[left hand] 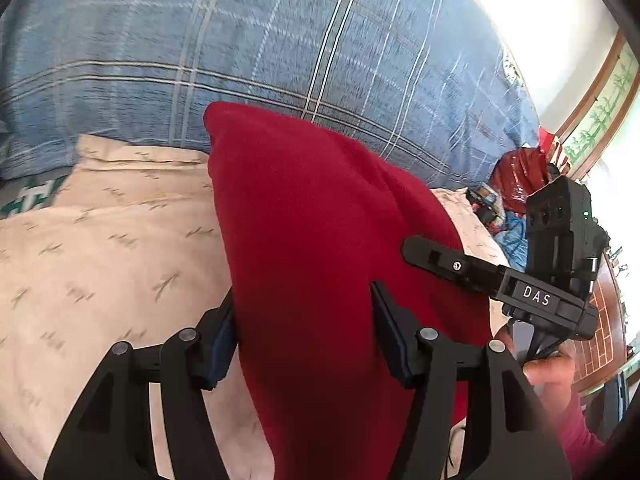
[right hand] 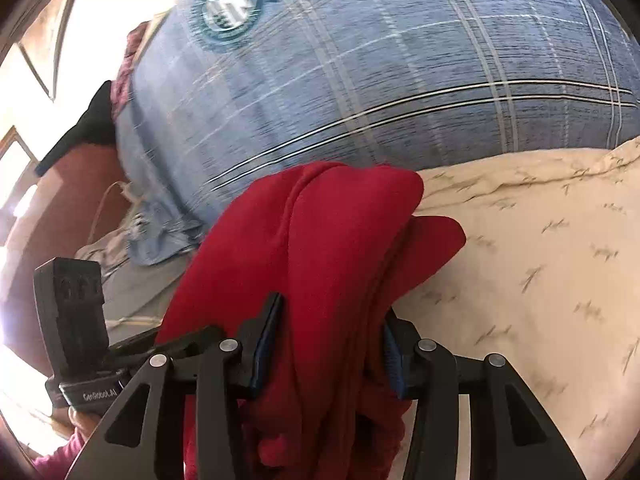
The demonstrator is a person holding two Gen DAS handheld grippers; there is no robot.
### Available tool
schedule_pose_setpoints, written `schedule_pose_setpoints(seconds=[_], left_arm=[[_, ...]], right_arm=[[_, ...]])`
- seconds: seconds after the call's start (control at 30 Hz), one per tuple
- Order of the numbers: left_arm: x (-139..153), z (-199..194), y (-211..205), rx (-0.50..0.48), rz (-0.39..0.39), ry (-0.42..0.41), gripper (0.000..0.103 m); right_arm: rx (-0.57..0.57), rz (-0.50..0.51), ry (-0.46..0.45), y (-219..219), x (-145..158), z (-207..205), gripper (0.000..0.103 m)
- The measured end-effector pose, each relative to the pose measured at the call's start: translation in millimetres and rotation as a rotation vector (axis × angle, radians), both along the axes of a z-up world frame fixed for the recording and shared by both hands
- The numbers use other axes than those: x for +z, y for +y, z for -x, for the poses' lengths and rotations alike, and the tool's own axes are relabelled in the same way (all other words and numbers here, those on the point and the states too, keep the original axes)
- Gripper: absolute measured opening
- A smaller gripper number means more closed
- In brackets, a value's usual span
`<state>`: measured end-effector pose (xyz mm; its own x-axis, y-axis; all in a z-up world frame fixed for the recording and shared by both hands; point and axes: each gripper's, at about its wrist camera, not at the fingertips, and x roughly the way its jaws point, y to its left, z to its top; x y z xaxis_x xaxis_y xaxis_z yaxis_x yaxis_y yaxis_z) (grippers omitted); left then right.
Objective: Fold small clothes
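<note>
Mid-fold lift, by the look of it: left gripper (left hand: 304, 332) fingers partly closed, pads against both sides of the red garment (left hand: 320, 240), which hangs between them above the cream bedsheet (left hand: 100, 248). Right gripper (right hand: 332, 344) fingers likewise pinch a bunched edge. Next: carry over evenly, lay flat.

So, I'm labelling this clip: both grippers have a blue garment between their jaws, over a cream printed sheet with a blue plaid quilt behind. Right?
Not quite: the garment is red, not blue, as both wrist views show. The rest holds: it sits between the jaws of the left gripper and right gripper, over the cream sheet, plaid quilt behind.
</note>
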<state>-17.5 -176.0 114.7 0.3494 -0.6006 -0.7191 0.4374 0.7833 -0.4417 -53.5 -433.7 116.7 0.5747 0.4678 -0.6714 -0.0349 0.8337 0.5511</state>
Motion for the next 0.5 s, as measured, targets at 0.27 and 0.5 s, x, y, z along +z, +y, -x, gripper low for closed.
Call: schedule_pose_setpoints(seconds=[0.27, 0.5], left_arm=[[5.6, 72.4, 41.2, 0.044, -0.113, 0.020, 0.061], [-11.5, 88.2, 40.3, 0.090, -0.192, -0.022, 0.069]], right_arm=[[0.122, 0.027, 0.043, 54.2, -6.5, 42.0, 0.050], [0.063, 0.166, 0.043, 54.9, 4.1, 73.6, 0.059]])
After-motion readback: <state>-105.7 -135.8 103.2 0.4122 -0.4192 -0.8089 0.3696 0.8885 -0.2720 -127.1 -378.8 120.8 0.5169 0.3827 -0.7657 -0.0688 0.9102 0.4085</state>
